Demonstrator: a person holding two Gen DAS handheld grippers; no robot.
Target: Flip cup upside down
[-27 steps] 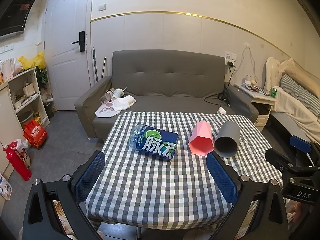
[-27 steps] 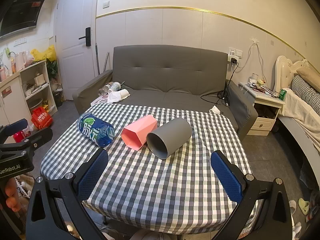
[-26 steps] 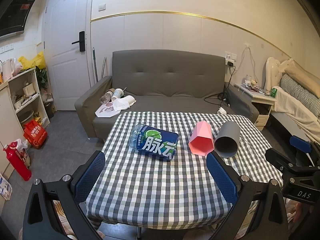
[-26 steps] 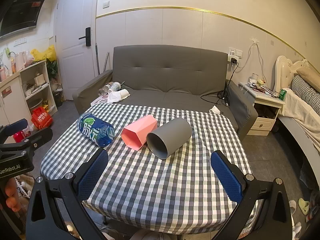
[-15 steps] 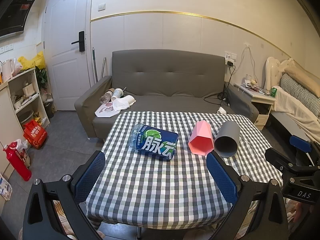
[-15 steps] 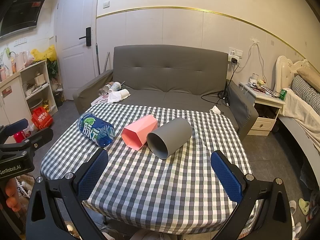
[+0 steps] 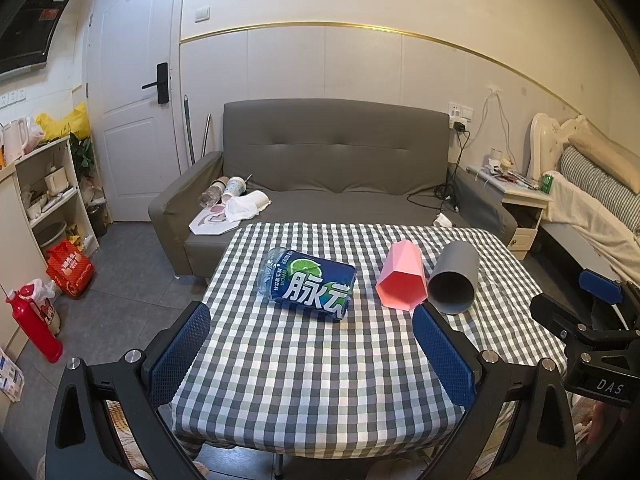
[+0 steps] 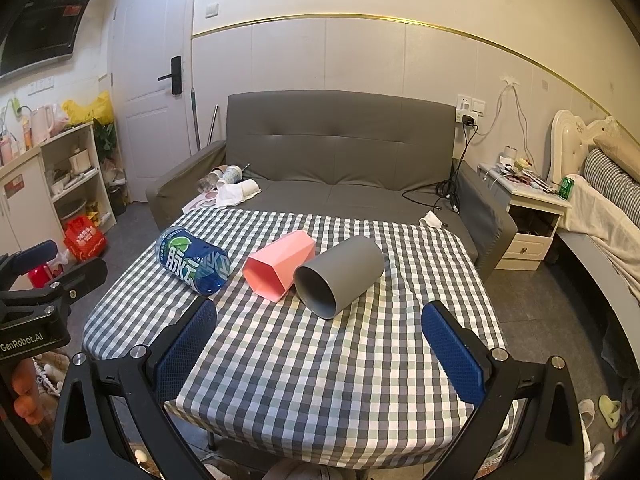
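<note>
Grey cup and pink cup lie touching, frame centre, on checked counter; left tongs, right tongs spread wide, holding nothing.

Big white "脉动" characters across the blue bottle on the table; "DAS" on the right gripper, "GenRobot.AI" on the left gripper.

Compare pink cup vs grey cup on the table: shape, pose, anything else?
Shape: the pink cup is faceted, with a hexagonal mouth; the grey cup is a round cylinder.
Size: the grey cup looks wider than the pink cup.
Position: the pink cup lies between the bottle and the grey cup.
Shared: both lie on their sides, side by side on the checked cloth, mouths toward the cameras, neither held by a tool.
</note>
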